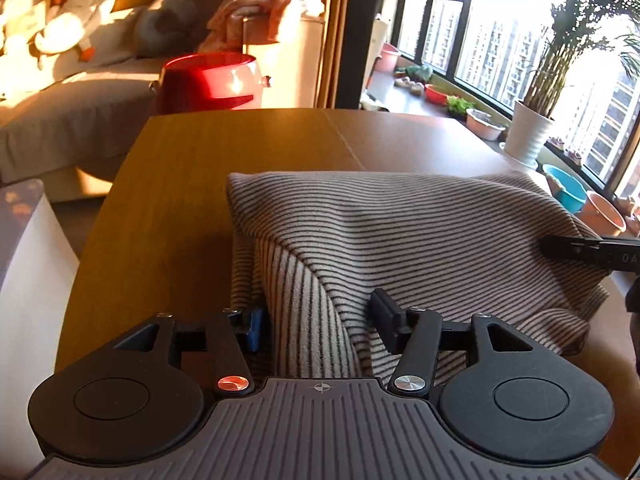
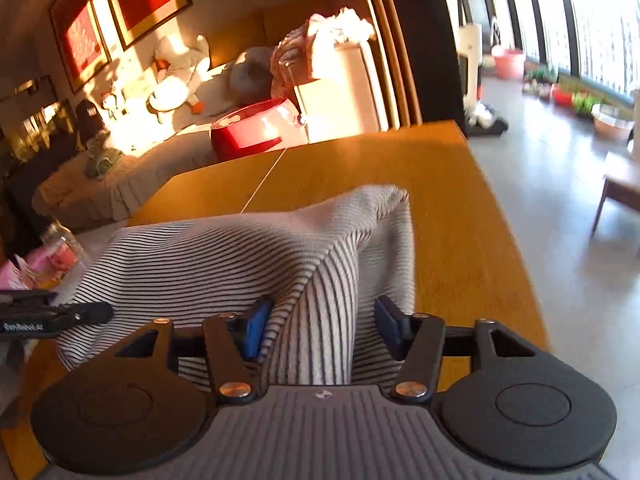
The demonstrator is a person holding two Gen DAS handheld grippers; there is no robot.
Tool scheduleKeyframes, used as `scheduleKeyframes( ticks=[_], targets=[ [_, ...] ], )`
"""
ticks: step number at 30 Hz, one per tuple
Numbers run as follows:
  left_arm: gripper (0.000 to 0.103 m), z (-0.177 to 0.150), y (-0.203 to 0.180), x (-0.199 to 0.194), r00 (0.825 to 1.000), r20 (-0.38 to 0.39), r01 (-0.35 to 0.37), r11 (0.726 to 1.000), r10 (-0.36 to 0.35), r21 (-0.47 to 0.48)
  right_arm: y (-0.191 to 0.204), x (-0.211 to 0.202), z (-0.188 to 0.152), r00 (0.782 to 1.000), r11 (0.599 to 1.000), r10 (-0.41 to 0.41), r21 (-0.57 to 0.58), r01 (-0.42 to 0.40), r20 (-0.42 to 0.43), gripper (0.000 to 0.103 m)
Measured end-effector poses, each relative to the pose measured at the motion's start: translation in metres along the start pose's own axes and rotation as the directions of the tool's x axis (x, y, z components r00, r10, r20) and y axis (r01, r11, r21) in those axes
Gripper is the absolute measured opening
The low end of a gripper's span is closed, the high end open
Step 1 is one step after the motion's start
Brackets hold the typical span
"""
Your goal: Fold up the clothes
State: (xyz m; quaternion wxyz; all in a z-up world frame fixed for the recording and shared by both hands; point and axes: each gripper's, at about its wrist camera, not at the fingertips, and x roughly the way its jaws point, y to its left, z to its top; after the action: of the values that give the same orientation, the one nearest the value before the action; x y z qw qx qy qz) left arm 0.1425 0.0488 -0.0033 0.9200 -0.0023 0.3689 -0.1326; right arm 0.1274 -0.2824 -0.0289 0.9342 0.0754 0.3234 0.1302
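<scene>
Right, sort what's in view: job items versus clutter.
Job: striped garment, left hand-held gripper, right hand-held gripper, wooden table.
Clutter: red bucket, plush goose, potted plant, blue basin.

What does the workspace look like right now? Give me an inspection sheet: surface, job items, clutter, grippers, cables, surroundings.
Surface: wooden table, a thin seam line running across it.
Job's things: one striped garment, lifted at its near edge, far part draped on the table.
Clutter: nothing seen on the table besides the garment; jar and pink items sit off its left edge.
Grippers: left gripper and right gripper each have a bunch of striped cloth between the fingers; jaws look partly apart, so grip is unclear.
Cables: nothing seen.
Surroundings: sofa with plush goose, red bin, white planter by the windows.
</scene>
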Motion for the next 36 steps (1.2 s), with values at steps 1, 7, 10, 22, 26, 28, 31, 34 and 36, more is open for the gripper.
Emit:
scheduleKeyframes(
  ticks=[1, 7, 10, 22, 26, 28, 31, 34, 36],
  targets=[
    [0.058, 0.0, 0.0, -0.001, 1.0, 0.0, 0.0, 1.0, 0.0, -0.002, 0.002, -0.003, 0.002, 1.0, 0.999, -0.028, -0.019, 0.029, 0.012, 0.068],
    [0.072, -0.001, 0.001, -0.008, 1.0, 0.004, 0.014, 1.0, -0.014, -0.022, 0.017, -0.021, 0.018, 0.993, 0.992, -0.057, -0.106, 0.069, 0.106, 0.071],
    [0.078, 0.001, -0.002, -0.019, 0.999, 0.032, 0.03, 0.999, -0.029, -0.035, 0.028, -0.018, 0.026, 0.991, 0.984, -0.03, -0.17, 0.052, 0.131, 0.071],
    [0.07, -0.006, -0.024, -0.081, 0.971, 0.222, 0.079, 0.996, -0.084, 0.031, 0.037, 0.069, 0.038, 0.995, 0.955, -0.102, -0.28, 0.101, 0.01, 0.063],
    [0.076, -0.001, -0.032, -0.098, 0.951, 0.255, 0.159, 0.983, -0.177, 0.088, 0.033, 0.069, 0.036, 0.995, 0.961, -0.102, -0.259, 0.101, 0.009, 0.065],
    [0.075, 0.0, -0.035, -0.086, 0.942, 0.157, 0.294, 0.955, -0.295, 0.032, 0.033, 0.068, 0.034, 0.994, 0.959, -0.109, -0.263, 0.108, 0.011, 0.066],
    [0.075, -0.012, -0.045, -0.058, 0.91, -0.003, 0.415, 0.909, -0.415, -0.034, 0.032, 0.065, 0.031, 0.993, 0.958, -0.117, -0.261, 0.116, 0.013, 0.066],
    [0.073, -0.024, -0.046, -0.029, 0.9, -0.104, 0.416, 0.905, -0.423, -0.086, 0.026, 0.056, 0.025, 0.994, 0.965, -0.11, -0.241, 0.106, -0.002, 0.066],
    [0.071, -0.024, -0.038, -0.013, 0.918, -0.124, 0.363, 0.923, -0.378, -0.124, 0.025, 0.047, 0.018, 0.995, 0.969, -0.096, -0.229, 0.09, -0.017, 0.066]
  ],
)
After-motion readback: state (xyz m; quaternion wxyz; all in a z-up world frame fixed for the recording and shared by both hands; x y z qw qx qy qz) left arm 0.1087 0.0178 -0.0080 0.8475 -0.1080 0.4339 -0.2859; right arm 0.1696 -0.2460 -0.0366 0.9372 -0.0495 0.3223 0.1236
